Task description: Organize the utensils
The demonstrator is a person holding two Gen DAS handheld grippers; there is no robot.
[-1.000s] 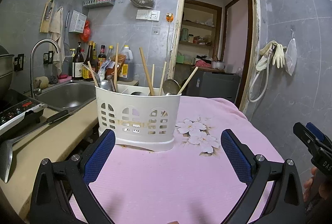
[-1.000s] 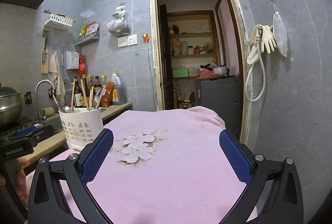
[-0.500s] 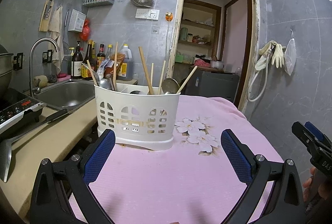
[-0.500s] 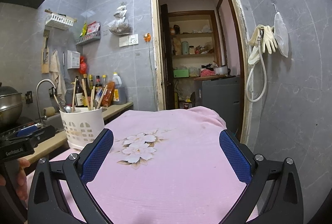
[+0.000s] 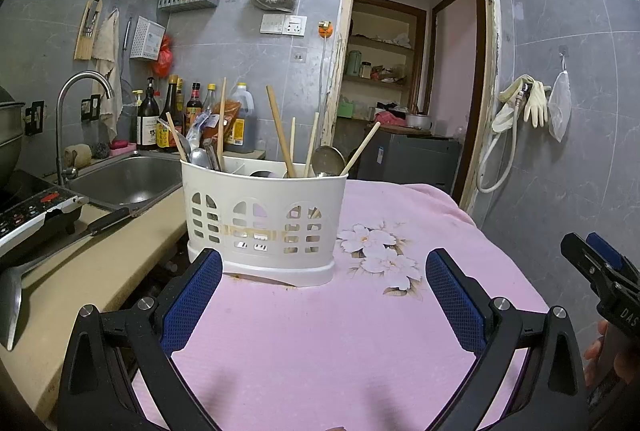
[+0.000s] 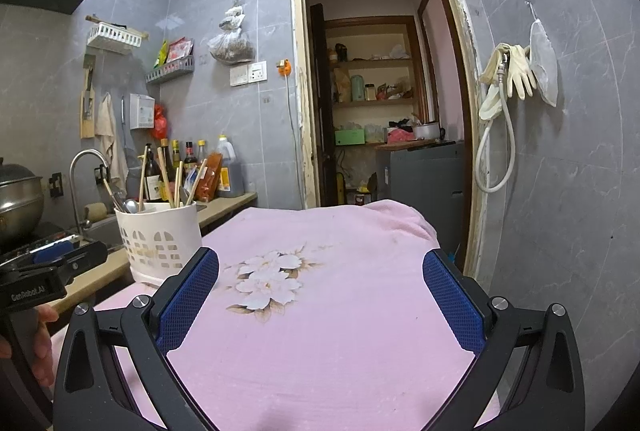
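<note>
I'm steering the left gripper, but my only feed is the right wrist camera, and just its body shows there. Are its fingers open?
Observer: Yes. The left gripper is open and empty, aimed straight at the white utensil caddy.
Operator: What sits in the caddy's right end?
Observer: The round bowl of a metal ladle, with wooden chopsticks leaning on either side of it.
Operator: Is anything loose on the counter beside the caddy?
Observer: A black-handled metal spatula lies on the beige counter, left of the caddy.
</note>
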